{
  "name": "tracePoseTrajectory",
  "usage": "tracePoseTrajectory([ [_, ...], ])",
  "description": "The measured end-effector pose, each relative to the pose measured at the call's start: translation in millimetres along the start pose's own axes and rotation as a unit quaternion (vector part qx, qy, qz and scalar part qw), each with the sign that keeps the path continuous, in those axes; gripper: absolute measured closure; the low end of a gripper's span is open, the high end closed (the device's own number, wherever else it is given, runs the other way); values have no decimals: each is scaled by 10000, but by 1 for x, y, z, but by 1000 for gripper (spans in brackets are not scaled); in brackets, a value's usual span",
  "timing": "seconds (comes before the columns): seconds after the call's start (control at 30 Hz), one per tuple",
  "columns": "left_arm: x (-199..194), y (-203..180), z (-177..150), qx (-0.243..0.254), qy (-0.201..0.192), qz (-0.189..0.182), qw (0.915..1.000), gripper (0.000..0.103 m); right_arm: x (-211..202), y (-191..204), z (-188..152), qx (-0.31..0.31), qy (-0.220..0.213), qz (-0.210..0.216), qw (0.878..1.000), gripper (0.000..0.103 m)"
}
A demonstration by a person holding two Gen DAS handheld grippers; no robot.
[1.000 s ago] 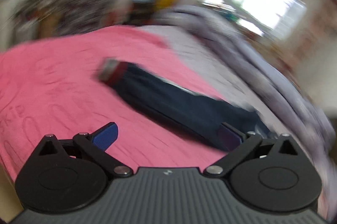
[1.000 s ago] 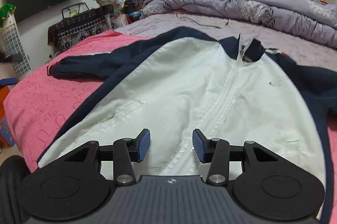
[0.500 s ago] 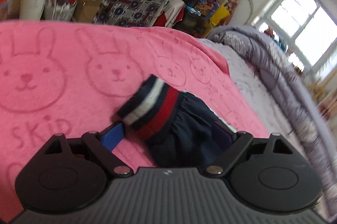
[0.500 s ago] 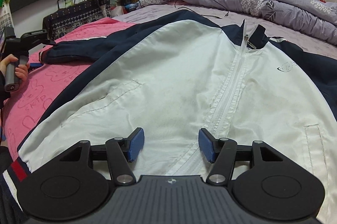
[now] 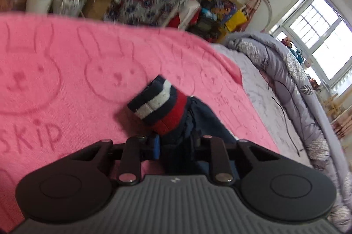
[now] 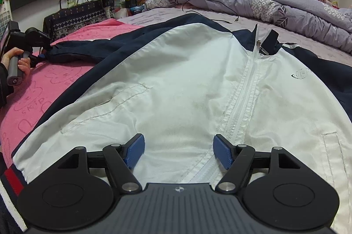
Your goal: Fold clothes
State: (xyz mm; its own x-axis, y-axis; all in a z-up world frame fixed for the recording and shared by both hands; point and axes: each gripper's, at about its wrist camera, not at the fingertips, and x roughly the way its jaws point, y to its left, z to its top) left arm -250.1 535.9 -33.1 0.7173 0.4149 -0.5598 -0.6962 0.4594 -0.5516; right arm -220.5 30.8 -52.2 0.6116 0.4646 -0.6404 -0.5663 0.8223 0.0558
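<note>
The left gripper [image 5: 175, 143] has just been closing, and its jaws now clamp the navy sleeve [image 5: 198, 119] immediately behind the striped cuff [image 5: 160, 106], which stands raised off the pink blanket [image 5: 66, 71]. In the right wrist view the same gripper appears at the far left edge, held by a hand [image 6: 19, 62], with the sleeve running from it toward the jacket body. The jacket [image 6: 176, 88] lies face up across the bed, partly on the pink blanket and partly on the lilac bedspread [image 6: 308, 44]; the white zipper [image 6: 244, 97] is closed up to the collar. The right gripper [image 6: 178, 151] has just been opening; its blue pads [image 6: 134, 151] stand apart over the white front panel near the hem, gripping nothing.
</note>
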Motion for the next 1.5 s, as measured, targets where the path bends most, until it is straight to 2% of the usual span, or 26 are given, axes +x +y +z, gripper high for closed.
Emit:
tracePoseTrajectory([
  [0.1,-18,-22,7,463,-566,207,9971,77,1,0,1,-12,1,-8,10000,32],
  [0.23,-29,-50,36,1039,-1205,270,9869,76,1,-1,1,-47,16,-15,10000,31],
  [0.33,-18,-61,62,1175,-1400,326,9826,76,2,-2,1,-65,22,-10,10000,30],
  [0.4,1,-65,69,1375,-1357,548,9796,76,3,-3,0,-75,23,-2,10000,30],
  [0.53,56,-59,64,1607,-867,1100,9770,75,4,-7,0,-63,34,54,10000,29],
  [0.6,84,-49,58,1507,-446,1378,9779,73,4,-10,1,-64,42,88,9999,28],
  [0.63,86,-46,55,1483,-450,1368,9784,66,5,-11,1,-64,48,100,9999,28],
  [0.77,85,-40,50,1442,-422,1270,9805,62,3,-13,7,-36,129,158,9998,28],
  [0.83,77,-31,63,1062,-287,1026,9886,55,-5,-18,14,121,119,362,9992,39],
  [0.87,72,-27,70,868,-218,902,9919,53,-12,-24,19,280,15,484,9984,42],
  [0.93,62,-10,82,-17,-30,422,9991,41,-32,-44,29,754,-327,556,9951,42],
  [0.97,56,-2,85,-414,4,212,9989,40,-41,-58,33,1006,-470,516,9925,42],
  [1.0,49,3,87,-644,-33,156,9978,40,-50,-76,34,1256,-594,385,9896,42],
  [1.03,41,2,86,-624,-112,293,9976,40,-59,-96,32,1497,-709,171,9860,41],
  [1.1,21,-2,80,-110,-363,732,9966,40,-77,-139,27,1991,-911,-300,9753,41],
  [1.2,-9,-32,51,1031,-580,840,9894,40,-100,-214,1,2905,-1027,-1117,9448,41],
  [1.3,-38,-83,8,2128,-513,522,9744,40,-122,-284,-32,3685,-1216,-1714,9056,41],
  [1.4,-72,-139,-49,3064,-357,24,9512,39,-137,-348,-62,4374,-1478,-2157,8604,41],
  [1.5,-95,-190,-107,3487,75,-549,9356,37,-142,-403,-89,5057,-1831,-2295,8112,41],
])
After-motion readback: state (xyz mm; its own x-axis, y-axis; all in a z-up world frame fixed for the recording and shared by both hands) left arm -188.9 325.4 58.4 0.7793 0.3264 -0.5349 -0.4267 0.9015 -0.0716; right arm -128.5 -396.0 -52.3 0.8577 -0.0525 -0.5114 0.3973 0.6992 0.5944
